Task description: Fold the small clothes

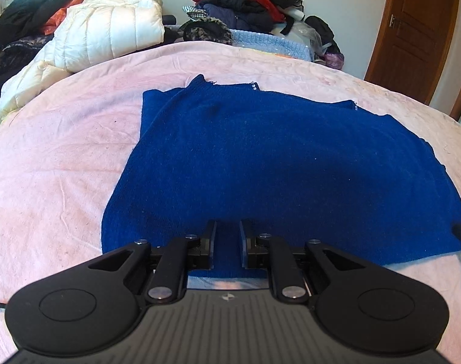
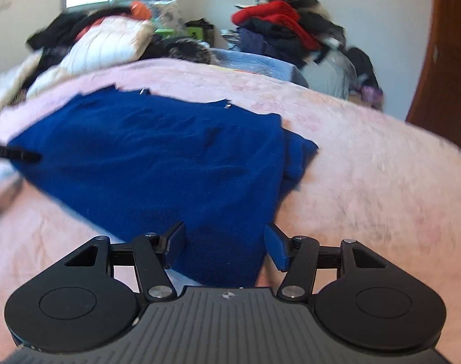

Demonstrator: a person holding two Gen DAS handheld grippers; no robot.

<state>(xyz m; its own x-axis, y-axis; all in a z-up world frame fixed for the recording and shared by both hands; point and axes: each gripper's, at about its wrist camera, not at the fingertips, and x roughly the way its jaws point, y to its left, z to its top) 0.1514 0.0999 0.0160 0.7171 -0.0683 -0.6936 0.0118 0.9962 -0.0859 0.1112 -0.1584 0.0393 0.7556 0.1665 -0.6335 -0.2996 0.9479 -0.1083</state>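
A blue knitted garment (image 1: 276, 163) lies flat on the pink bedcover (image 1: 54, 163), sleeves folded in. My left gripper (image 1: 228, 227) hovers over its near hem with the jaws a small gap apart and nothing between them. In the right wrist view the same garment (image 2: 157, 157) lies ahead, with a folded part sticking out at its right edge (image 2: 300, 154). My right gripper (image 2: 225, 230) is wide open over the garment's near right corner, empty. The tip of the other gripper (image 2: 21, 155) shows at the left edge.
A white puffer jacket (image 1: 109, 33) and dark clothes are piled at the back left of the bed. A heap of red and black clothes (image 1: 245, 0) stands at the back. A brown wooden door (image 1: 418, 30) is at the right.
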